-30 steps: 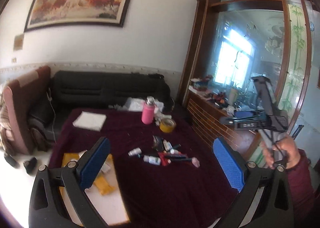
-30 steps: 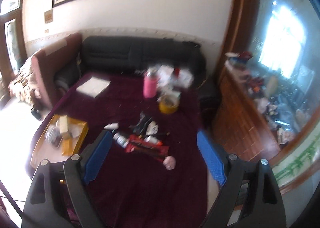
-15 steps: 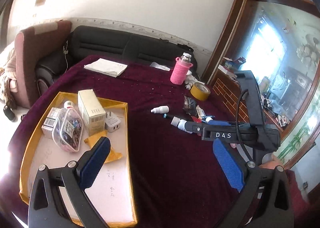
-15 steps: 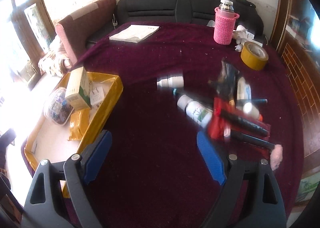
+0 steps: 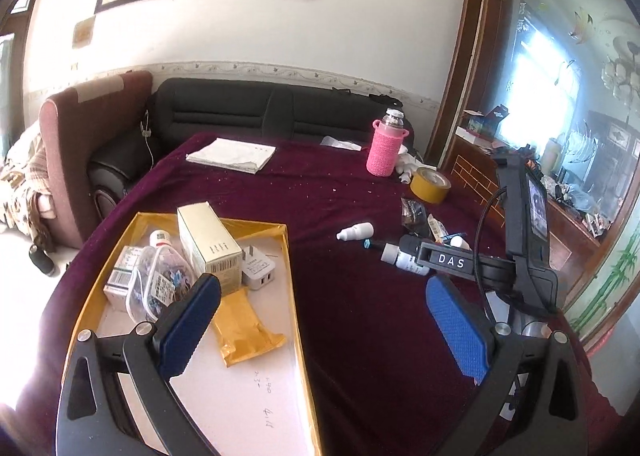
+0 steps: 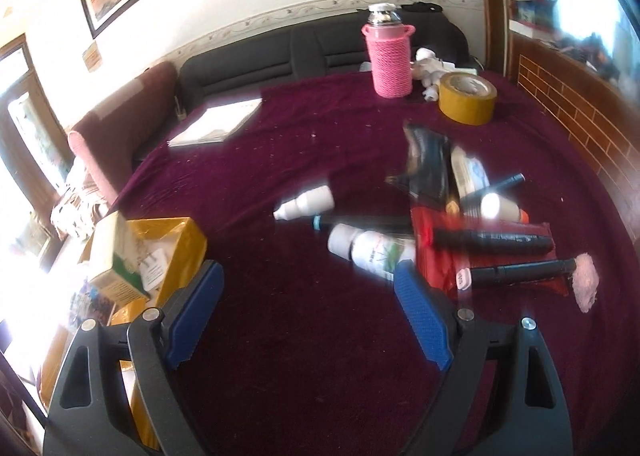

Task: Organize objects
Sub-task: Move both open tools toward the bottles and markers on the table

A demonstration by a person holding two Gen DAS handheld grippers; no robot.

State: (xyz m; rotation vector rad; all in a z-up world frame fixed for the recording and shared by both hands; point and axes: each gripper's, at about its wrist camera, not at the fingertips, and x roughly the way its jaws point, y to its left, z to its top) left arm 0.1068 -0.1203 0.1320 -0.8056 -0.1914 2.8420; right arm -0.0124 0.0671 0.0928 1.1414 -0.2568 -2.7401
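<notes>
Both tools wide, empty: left gripper [image 5: 324,320] hung over yellow tray's [image 5: 294,276] right rim; right gripper [image 6: 310,316] over maroon cloth [image 6: 300,356], near white bottle [image 6: 372,248].

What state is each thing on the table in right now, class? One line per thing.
Left tongs: open, empty.
Right tongs: open, empty.
Tray: open, partly filled.
Beige box: upright in the tray.
Charger: lying in the tray.
Dropper bottle: lying on its side, capped.
Pink flask: upright, lid on.
Tape roll: lying flat.
Brush: lying across the red packet.
</notes>
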